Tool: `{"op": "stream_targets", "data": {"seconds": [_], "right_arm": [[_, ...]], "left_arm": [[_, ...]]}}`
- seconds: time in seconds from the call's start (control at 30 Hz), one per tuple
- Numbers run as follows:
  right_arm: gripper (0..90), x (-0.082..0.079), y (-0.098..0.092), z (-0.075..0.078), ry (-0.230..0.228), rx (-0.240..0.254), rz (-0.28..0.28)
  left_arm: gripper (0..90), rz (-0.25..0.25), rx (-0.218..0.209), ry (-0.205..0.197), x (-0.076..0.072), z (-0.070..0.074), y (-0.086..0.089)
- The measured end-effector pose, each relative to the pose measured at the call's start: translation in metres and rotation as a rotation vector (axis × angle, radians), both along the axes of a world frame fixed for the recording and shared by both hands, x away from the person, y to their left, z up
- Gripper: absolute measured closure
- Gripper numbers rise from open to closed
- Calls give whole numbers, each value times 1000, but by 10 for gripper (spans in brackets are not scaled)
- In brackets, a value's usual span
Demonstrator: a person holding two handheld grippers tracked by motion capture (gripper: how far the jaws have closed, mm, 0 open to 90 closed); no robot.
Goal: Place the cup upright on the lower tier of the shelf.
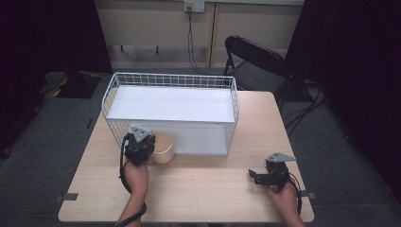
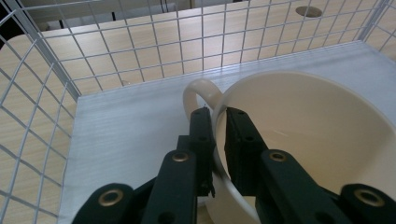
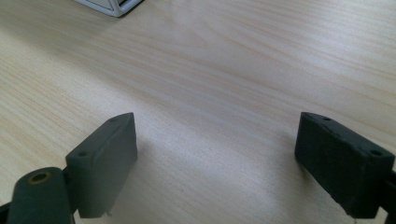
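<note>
A cream-white cup (image 1: 162, 147) with a loop handle (image 2: 198, 91) hangs at the near left corner of the white wire basket (image 1: 172, 80). My left gripper (image 1: 140, 145) is shut on the cup (image 2: 317, 140), its two black jaws pinching the rim just beside the handle, one inside and one outside. In the left gripper view (image 2: 219, 116) the basket's white floor (image 2: 140, 121) lies under the cup; I cannot tell whether the cup touches it. My right gripper (image 1: 254, 176) is held low over the bare wood at the table's near right, jaws wide apart (image 3: 215, 158), nothing between them.
The basket takes up the back half of the light wooden table (image 1: 203, 184); its wire walls (image 2: 116, 51) stand close to the left of and behind the cup. A black folding chair (image 1: 255, 61) stands beyond the far right corner. A corner of the basket (image 3: 112, 7) shows ahead of the right gripper.
</note>
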State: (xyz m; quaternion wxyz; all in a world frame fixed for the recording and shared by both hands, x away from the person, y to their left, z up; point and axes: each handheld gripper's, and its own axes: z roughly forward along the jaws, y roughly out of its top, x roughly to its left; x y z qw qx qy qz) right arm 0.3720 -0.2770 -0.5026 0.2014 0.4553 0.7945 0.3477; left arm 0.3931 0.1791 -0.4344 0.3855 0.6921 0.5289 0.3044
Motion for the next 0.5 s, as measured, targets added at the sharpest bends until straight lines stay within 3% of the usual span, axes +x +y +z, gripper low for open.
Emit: {"op": "stream_targets", "data": {"seconds": [0.5], "right_arm": [[124, 0, 0, 0, 0, -1, 1]], "left_arm": [[815, 19, -7, -3, 8, -1, 0]]}}
